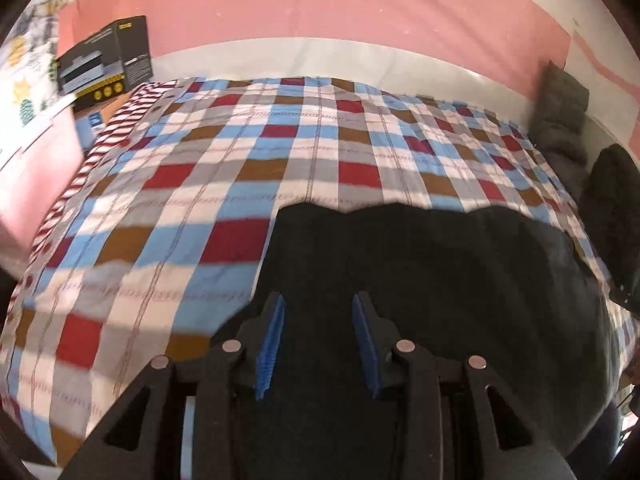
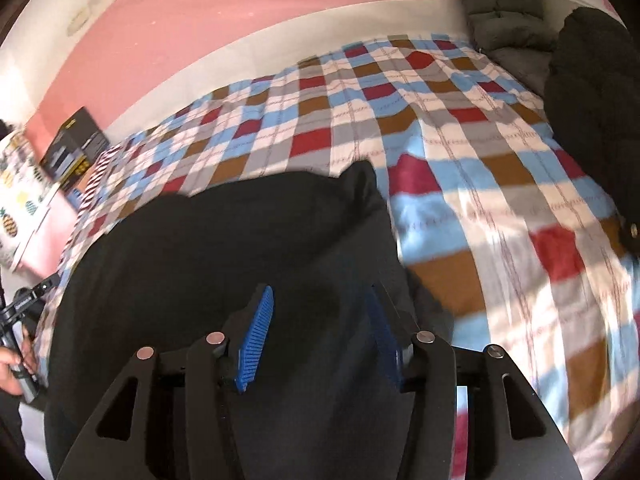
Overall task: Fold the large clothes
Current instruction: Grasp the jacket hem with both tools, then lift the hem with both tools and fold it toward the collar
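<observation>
A large black garment (image 1: 420,272) lies spread on the checked bedspread (image 1: 200,184); it also shows in the right wrist view (image 2: 224,248). My left gripper (image 1: 319,300) hovers over the garment's near left part, its blue-padded jaws apart with only cloth seen below them. My right gripper (image 2: 320,300) hovers over the garment's near right part, jaws apart, close to its right edge. Whether either pad touches the cloth I cannot tell. The left gripper and the hand holding it show at the left edge of the right wrist view (image 2: 24,308).
The bed stands against a pink and white wall (image 1: 320,8). A black printer box (image 1: 106,56) stands at the far left corner. A grey quilted garment (image 1: 560,116) and another black garment (image 2: 592,112) lie at the right side. A red-and-white striped border (image 1: 92,152) runs along the left edge.
</observation>
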The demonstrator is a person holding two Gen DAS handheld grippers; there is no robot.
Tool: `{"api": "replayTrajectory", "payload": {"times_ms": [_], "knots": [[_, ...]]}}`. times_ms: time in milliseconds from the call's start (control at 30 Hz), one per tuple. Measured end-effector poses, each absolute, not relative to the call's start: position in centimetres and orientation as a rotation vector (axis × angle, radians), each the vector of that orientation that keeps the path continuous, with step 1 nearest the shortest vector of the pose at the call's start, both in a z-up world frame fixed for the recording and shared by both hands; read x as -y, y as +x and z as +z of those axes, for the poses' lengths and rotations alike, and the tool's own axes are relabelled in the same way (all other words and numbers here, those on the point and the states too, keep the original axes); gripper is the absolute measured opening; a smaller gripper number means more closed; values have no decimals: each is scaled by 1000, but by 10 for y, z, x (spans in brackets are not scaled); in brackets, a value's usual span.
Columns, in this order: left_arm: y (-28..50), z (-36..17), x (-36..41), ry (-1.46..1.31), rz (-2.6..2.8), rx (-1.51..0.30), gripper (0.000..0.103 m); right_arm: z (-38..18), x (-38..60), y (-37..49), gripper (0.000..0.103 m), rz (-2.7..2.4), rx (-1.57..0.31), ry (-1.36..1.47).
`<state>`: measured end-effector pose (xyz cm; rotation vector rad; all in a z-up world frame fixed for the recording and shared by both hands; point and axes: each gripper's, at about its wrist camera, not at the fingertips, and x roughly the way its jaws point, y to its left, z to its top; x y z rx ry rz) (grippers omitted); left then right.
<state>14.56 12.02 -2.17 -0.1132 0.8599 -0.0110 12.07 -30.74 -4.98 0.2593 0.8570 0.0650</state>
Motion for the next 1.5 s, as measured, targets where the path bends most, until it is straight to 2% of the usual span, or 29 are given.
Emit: {"api": "replayTrajectory", "payload": {"times_ms": [67, 167, 400, 467, 500, 600, 733, 867, 1167, 1500], "knots": [[128, -32, -124, -121, 2, -880, 44, -57, 308, 104, 50, 69, -861, 268], [121, -59, -129, -143, 40, -956, 44, -84, 316, 99, 50, 34, -936, 280], [116, -51, -137, -203, 45, -937, 45, -79, 331, 99, 52, 24, -932, 315], [119, -55, -142, -216, 50, -951, 49, -84, 336, 101, 71, 35, -942, 342], [122, -57, -145, -234, 44, -956, 57, -87, 339, 102, 74, 38, -952, 360], [131, -70, -160, -335, 21, -992, 66, -100, 351, 106, 76, 59, -970, 449], [137, -90, -179, -461, -7, -1024, 84, -114, 361, 114, 82, 99, -993, 533], [141, -108, -187, -580, -58, -1058, 88, -123, 367, 124, 91, 129, -1009, 571], [157, -118, -180, -634, -131, -1104, 95, -142, 383, 138, 97, 176, -1027, 680], [146, -114, -169, -587, -164, -1091, 95, -151, 376, 117, 97, 311, -1090, 752]]}}
